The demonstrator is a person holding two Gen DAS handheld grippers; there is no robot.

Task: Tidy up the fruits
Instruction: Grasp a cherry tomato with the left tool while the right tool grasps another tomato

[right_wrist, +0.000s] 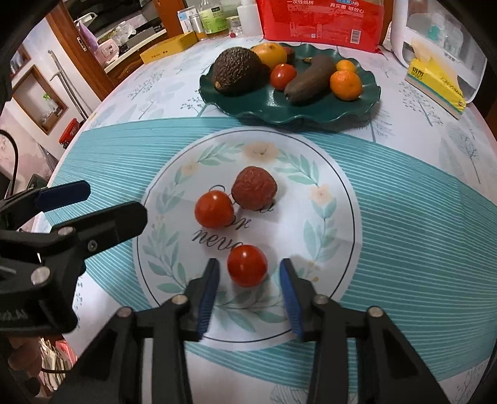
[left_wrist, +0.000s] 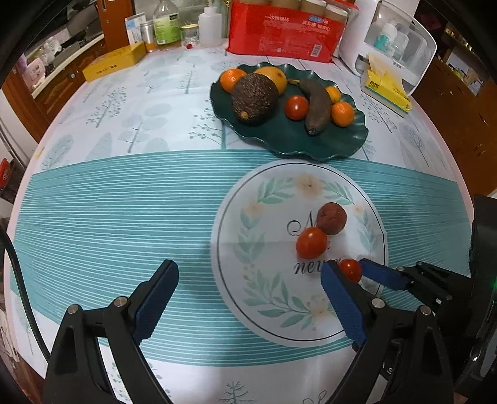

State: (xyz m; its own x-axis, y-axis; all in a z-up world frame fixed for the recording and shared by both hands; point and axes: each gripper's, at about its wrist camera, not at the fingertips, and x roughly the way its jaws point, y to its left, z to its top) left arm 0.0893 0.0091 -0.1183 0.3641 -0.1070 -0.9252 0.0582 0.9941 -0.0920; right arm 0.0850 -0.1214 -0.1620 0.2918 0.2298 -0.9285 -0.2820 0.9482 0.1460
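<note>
Two cherry tomatoes and a wrinkled brown fruit (right_wrist: 254,192) lie on a white floral circle (right_wrist: 329,248) printed on the tablecloth. My right gripper (right_wrist: 249,264) is open and straddles the nearer tomato (right_wrist: 247,265), with a gap showing on each side of it. The other tomato (right_wrist: 213,209) lies further back, beside the brown fruit. My left gripper (left_wrist: 248,270) stands wide open over the circle's left edge with nothing between its fingers. Its right finger (left_wrist: 338,298) partly hides the near tomato (left_wrist: 351,269). Behind them, a dark green plate (right_wrist: 279,108) holds an avocado (right_wrist: 237,71), a dark banana (right_wrist: 310,79), oranges and a tomato.
A red paper-cup pack (left_wrist: 285,28), bottles (left_wrist: 166,25), a yellow box (left_wrist: 115,62), a tissue pack (left_wrist: 388,90) and a white appliance (left_wrist: 391,40) line the table's far side. Wooden cabinets (left_wrist: 62,80) stand beyond the left edge.
</note>
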